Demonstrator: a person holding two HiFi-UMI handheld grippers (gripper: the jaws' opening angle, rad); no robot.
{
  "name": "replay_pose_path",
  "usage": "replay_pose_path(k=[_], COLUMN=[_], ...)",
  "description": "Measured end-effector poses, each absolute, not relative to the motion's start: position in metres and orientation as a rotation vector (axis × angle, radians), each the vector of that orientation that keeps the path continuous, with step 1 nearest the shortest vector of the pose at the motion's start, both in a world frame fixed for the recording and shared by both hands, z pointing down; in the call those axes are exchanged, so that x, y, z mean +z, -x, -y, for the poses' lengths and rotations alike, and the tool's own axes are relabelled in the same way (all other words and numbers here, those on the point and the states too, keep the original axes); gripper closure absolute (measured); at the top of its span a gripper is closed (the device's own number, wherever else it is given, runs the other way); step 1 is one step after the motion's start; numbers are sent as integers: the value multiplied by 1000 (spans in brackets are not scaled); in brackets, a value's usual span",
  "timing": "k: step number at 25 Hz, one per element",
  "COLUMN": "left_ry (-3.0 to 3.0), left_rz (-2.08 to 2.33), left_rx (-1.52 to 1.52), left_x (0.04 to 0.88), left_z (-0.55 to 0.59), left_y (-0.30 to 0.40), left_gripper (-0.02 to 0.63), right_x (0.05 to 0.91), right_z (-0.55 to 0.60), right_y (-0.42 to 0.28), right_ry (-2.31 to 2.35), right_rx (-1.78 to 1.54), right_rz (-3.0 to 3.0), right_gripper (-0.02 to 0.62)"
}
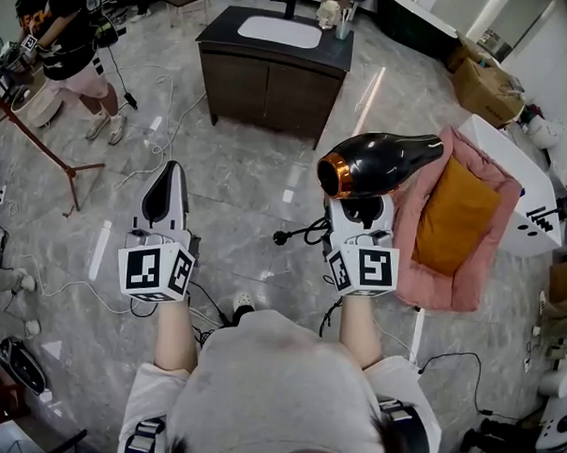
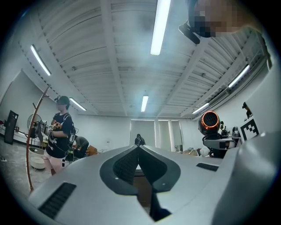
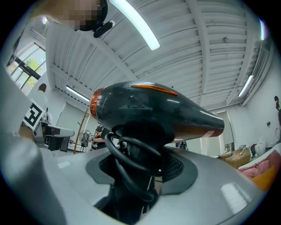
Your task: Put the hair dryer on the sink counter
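The black hair dryer (image 1: pixel 385 164) with an orange ring on its nozzle is held up above the floor, its handle clamped in my right gripper (image 1: pixel 362 207). In the right gripper view the dryer (image 3: pixel 153 107) fills the middle, its cord looped round the handle between the jaws of the right gripper (image 3: pixel 140 169). Its plug and cord (image 1: pixel 300 236) hang below. My left gripper (image 1: pixel 167 183) is level beside it, jaws together and empty (image 2: pixel 138 151). The dryer (image 2: pixel 209 123) also shows at the right of the left gripper view. The dark sink counter (image 1: pixel 336 56) with a white basin (image 1: pixel 280 31) stands ahead.
A person (image 1: pixel 66 42) stands at the far left beside a wooden stand (image 1: pixel 43 145). A pink pet bed with an orange cushion (image 1: pixel 457 219) lies at the right, next to a white table (image 1: pixel 511 179). Cardboard boxes (image 1: pixel 486 89) and floor cables (image 1: pixel 156 140) lie around.
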State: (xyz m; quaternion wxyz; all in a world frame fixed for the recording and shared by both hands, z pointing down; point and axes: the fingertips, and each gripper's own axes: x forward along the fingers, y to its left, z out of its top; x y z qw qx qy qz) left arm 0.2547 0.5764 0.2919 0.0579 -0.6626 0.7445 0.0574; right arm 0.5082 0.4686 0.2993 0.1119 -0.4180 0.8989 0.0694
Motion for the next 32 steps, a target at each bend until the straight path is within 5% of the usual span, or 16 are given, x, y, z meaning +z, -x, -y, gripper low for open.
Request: replay_pose_path(k=[32], left_ry=[1991], left_rz=[-2260], left_rx=[182], left_x=[286], left_z=[-384], left_y=[-111], left_gripper=[597], right_x=[298], right_z=[-267], right_y=[-360], right_ry=[1220], right_rx=[209], right_rz=[-2642], right_gripper=[345])
